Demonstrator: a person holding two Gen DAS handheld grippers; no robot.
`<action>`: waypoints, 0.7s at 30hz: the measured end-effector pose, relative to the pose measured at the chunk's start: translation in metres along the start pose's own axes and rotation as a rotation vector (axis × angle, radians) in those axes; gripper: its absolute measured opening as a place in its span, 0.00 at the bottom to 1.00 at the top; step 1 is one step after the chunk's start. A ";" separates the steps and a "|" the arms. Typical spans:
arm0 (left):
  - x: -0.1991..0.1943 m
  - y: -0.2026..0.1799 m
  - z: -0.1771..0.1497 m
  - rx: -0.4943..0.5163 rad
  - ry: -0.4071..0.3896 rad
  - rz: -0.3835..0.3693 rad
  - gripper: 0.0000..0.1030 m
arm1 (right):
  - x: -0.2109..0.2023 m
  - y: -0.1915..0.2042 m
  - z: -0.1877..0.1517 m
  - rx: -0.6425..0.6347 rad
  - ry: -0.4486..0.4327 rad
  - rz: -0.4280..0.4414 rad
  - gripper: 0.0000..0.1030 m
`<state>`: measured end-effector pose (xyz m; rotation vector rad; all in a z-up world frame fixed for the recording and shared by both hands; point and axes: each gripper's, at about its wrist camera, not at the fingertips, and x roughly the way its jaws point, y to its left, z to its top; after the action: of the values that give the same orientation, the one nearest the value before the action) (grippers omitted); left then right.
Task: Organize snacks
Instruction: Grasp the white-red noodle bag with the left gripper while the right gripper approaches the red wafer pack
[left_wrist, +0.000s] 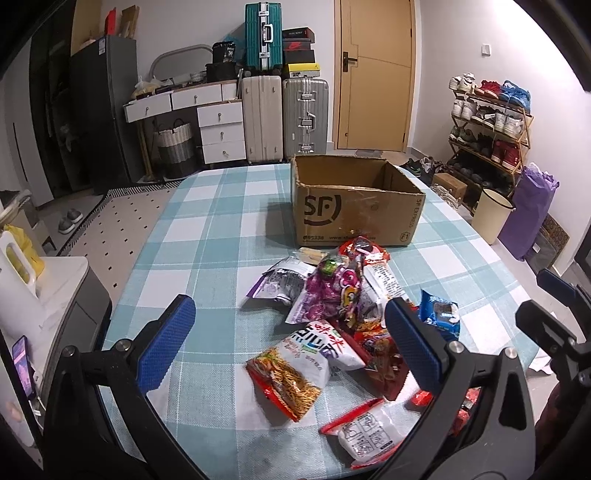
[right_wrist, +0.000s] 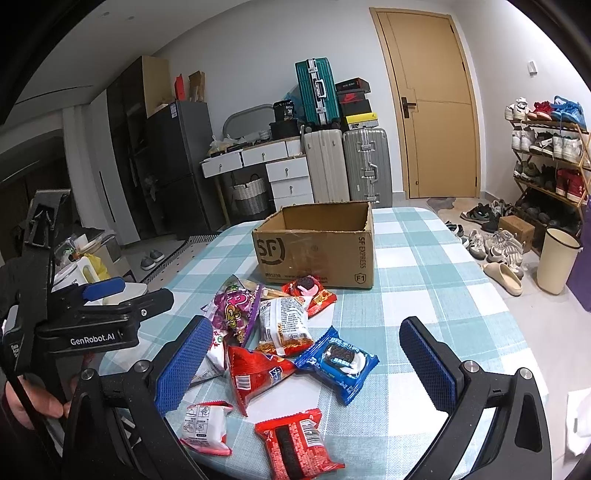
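Both tools wide open, nothing held: left tool (left_wrist: 291, 336) hovering over the near end of the snack pile, right tool (right_wrist: 314, 360) hovering just right of it. Snacks heaped loose on the checked tabletop (left_wrist: 207, 229), near side of the open, empty box (left_wrist: 351, 199), the farthest packs almost touching its front wall. Nothing boxed so far, so likely the very start: choosing a first pack. Best pick for the right tool: blue pack (right_wrist: 338, 360), lying flat at the pile's right edge, partly clear of the rest, squarely between the fingers. Better to come down with one finger on each long side, close on the puffed middle instead of the crimped ends, squeeze gently so the biscuits inside stay whole. Red pack (right_wrist: 255, 369) overlapping its left corner, so lift straight up first, then carry over the box rim, release low inside. For the left tool, noodle pack (left_wrist: 291, 373) on the near edge of the heap looks the freest; purple pack (left_wrist: 328, 295) sits on top of others farther in, likely to drag neighbours if pulled sideways. Slippery film bags, prone to sliding out of a shallow pinch, so bite deep. Worth keeping the two tools apart, one pack each, alternate trips to the box.
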<state>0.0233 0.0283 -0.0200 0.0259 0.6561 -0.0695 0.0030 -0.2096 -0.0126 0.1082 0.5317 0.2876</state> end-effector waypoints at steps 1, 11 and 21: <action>0.002 0.002 0.000 -0.003 0.004 -0.005 0.99 | 0.001 0.000 0.000 -0.002 0.002 0.001 1.00; 0.032 0.024 -0.015 -0.035 0.077 -0.105 0.99 | 0.010 -0.003 -0.005 0.001 0.018 0.008 1.00; 0.072 0.024 -0.038 -0.027 0.177 -0.160 0.99 | 0.032 -0.013 -0.013 0.022 0.053 0.014 1.00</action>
<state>0.0591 0.0503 -0.0939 -0.0474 0.8355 -0.2145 0.0256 -0.2123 -0.0414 0.1254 0.5874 0.2991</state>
